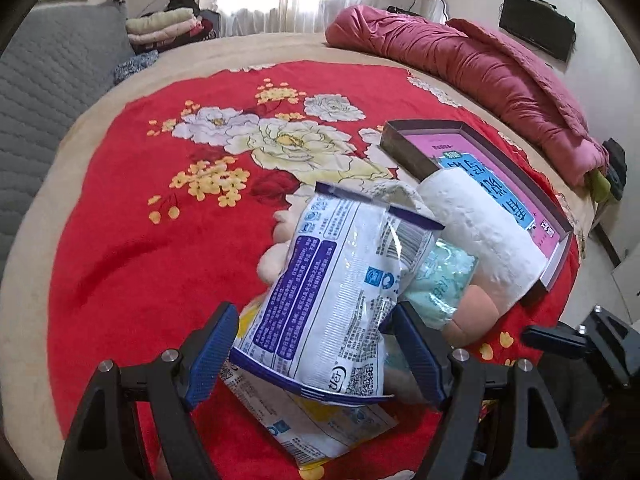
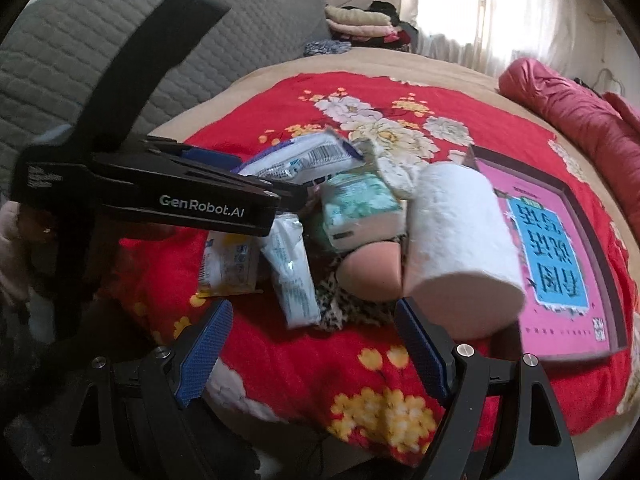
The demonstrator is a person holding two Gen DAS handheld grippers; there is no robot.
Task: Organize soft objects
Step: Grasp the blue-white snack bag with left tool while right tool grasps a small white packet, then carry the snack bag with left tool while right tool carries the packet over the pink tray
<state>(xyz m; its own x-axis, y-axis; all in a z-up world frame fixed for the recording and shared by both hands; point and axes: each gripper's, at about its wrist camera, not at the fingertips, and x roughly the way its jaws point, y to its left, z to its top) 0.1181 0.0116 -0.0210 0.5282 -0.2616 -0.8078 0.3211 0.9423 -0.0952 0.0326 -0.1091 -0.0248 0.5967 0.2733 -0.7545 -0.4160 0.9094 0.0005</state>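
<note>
A pile of soft things lies on the red flowered blanket (image 1: 132, 240). In the left wrist view a white and purple plastic pack (image 1: 332, 292) lies between the wide-apart fingers of my left gripper (image 1: 320, 352); whether the pads touch it I cannot tell. Beside it are a mint tissue pack (image 1: 440, 276), a white paper roll (image 1: 476, 236) and a plush toy (image 1: 472, 312). In the right wrist view my right gripper (image 2: 308, 356) is open and empty just short of the pile: a paper roll (image 2: 460, 240), tissue pack (image 2: 360, 208), plush toy (image 2: 372, 272) and a small white pack (image 2: 292, 276).
A shallow box with a pink and blue bottom (image 1: 500, 184) lies right of the pile, also in the right wrist view (image 2: 560, 260). A rolled maroon quilt (image 1: 480, 60) lies at the bed's far side. A grey padded headboard (image 1: 52, 68) and folded clothes (image 1: 164, 24) are at the left.
</note>
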